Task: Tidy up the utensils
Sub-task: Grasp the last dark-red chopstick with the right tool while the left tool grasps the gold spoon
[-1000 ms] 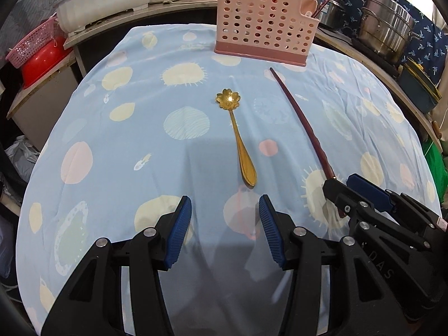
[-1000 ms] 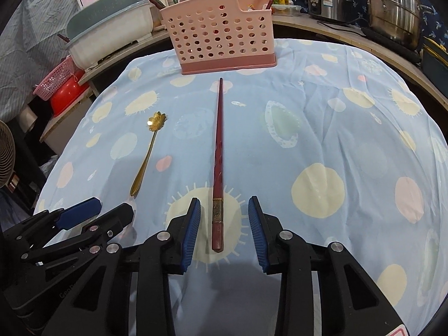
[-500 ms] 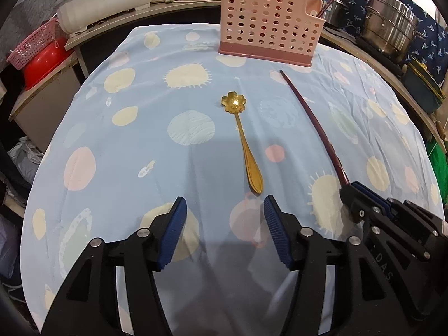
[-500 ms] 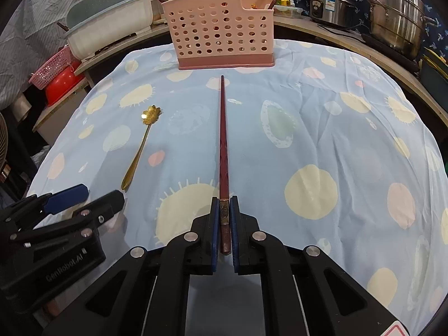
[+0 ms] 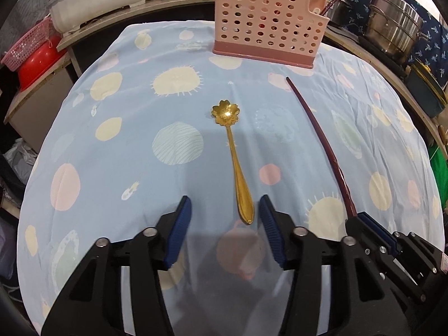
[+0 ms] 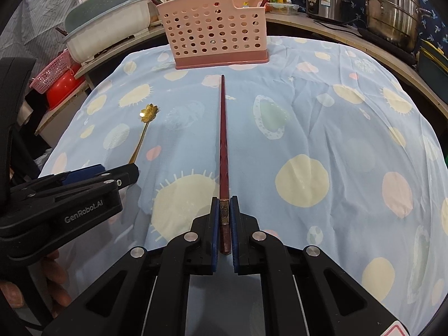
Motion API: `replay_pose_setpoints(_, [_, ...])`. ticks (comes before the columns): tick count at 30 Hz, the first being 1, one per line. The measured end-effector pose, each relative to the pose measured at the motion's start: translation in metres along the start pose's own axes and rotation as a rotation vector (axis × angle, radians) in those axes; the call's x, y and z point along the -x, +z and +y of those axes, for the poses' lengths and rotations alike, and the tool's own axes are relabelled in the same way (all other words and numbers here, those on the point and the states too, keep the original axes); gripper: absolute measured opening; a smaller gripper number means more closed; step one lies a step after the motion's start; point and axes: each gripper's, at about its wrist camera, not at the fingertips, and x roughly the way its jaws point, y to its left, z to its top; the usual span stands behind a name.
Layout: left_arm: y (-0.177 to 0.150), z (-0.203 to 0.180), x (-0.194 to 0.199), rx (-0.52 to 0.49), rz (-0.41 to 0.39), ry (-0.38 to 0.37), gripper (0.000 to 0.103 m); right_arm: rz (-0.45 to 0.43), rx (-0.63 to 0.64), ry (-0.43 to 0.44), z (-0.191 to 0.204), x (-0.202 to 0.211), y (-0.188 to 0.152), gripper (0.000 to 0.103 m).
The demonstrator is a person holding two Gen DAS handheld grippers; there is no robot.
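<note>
A dark red chopstick [image 6: 223,140] lies along the blue spotted tablecloth [image 6: 336,128], tip toward the pink perforated utensil holder [image 6: 215,39]. My right gripper [image 6: 224,210] is shut on the chopstick's thick end; it also shows in the left wrist view [image 5: 361,219]. A gold flower-bowl spoon [image 5: 235,162] lies left of the chopstick [image 5: 319,131]. My left gripper [image 5: 225,207] is open, its pads on either side of the spoon's handle end, not touching. The holder [image 5: 266,25] stands at the far table edge with several chopsticks in it.
Behind the table a shelf holds a white and green basin [image 6: 109,30], a red bowl and pink basket [image 6: 58,81] at left, and steel pots [image 6: 397,8] and a rice cooker [image 6: 327,0] at right. A green bag [image 5: 439,168] hangs at the table's right edge.
My right gripper closed on the chopstick's thick end. My left gripper moved forward until its open pads straddle the spoon's handle end.
</note>
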Motion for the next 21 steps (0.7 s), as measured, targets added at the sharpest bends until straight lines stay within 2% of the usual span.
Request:
replay_pose_setpoints(1, [0.000, -0.001, 0.000, -0.004, -0.002, 0.003, 0.035, 0.000, 0.000, -0.001, 0.000, 0.000, 0.000, 0.007])
replay_pose_setpoints(3, [0.000, -0.001, 0.000, -0.007, -0.007, -0.004, 0.019, -0.001, 0.000, 0.000, 0.000, 0.000, 0.000, 0.007])
replay_pose_setpoints(5, [0.000, 0.000, 0.000, -0.012, -0.009, -0.010, 0.011, -0.001, -0.001, 0.000, 0.000, 0.000, 0.000, 0.007])
replay_pose_setpoints(13, [-0.005, 0.003, 0.011, -0.004, -0.016, -0.051, 0.010, -0.006, -0.010, 0.006, -0.001, 0.005, -0.001, 0.007])
replay_pose_setpoints(21, [-0.006, 0.009, 0.041, 0.013, -0.065, -0.070, 0.010, -0.053, -0.024, 0.025, -0.004, 0.030, 0.001, 0.007])
